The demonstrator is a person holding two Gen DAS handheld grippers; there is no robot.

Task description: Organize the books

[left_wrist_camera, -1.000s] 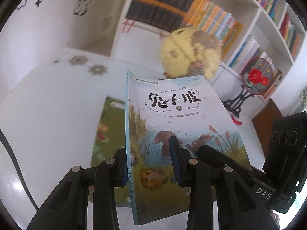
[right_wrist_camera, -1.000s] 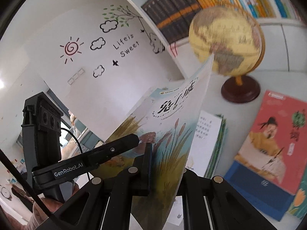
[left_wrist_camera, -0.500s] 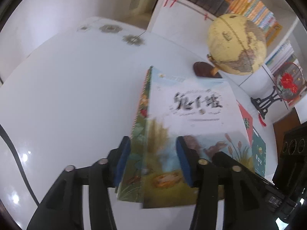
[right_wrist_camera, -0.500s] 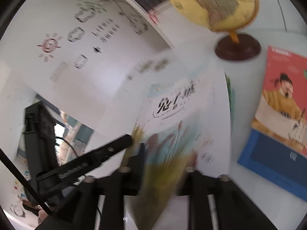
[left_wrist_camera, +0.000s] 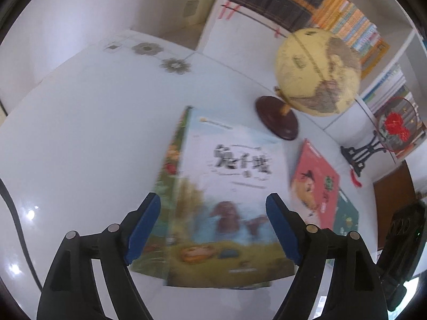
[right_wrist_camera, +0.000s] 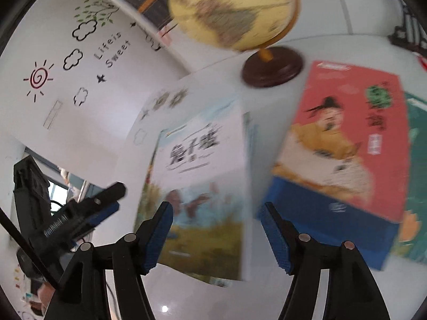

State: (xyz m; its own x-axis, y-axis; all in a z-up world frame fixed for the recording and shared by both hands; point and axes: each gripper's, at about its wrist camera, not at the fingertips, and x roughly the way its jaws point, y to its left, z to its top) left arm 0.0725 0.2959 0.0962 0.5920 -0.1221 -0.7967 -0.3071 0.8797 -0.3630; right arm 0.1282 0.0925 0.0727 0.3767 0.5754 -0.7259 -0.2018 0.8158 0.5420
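Note:
The rabbit-cover book [left_wrist_camera: 226, 186] [right_wrist_camera: 202, 186] lies flat on the white table, on top of a green-covered book [left_wrist_camera: 170, 165] whose edge shows at its left. My left gripper [left_wrist_camera: 213, 226] hovers over the book's near end. Its jaws are opening, and the blue pads [left_wrist_camera: 144, 229] stand apart from the book. My right gripper [right_wrist_camera: 216, 237] is also over the near end, its jaws opening with no pad on the cover. Each gripper shows at the edge of the other's view, the left gripper [right_wrist_camera: 80, 218] and the right gripper [left_wrist_camera: 403, 253].
A red book [left_wrist_camera: 315, 181] [right_wrist_camera: 347, 138] lies to the right on a dark green one [left_wrist_camera: 347, 218] [right_wrist_camera: 416, 160]. A yellow globe [left_wrist_camera: 317, 72] [right_wrist_camera: 234, 8] on a brown base stands behind. A bookshelf [left_wrist_camera: 293, 0] and a red ornament on a stand [left_wrist_camera: 395, 130] are beyond.
Both grippers held the rabbit book upright a second ago. Both have let go and opened wide, and the book now lies flat on the green book.

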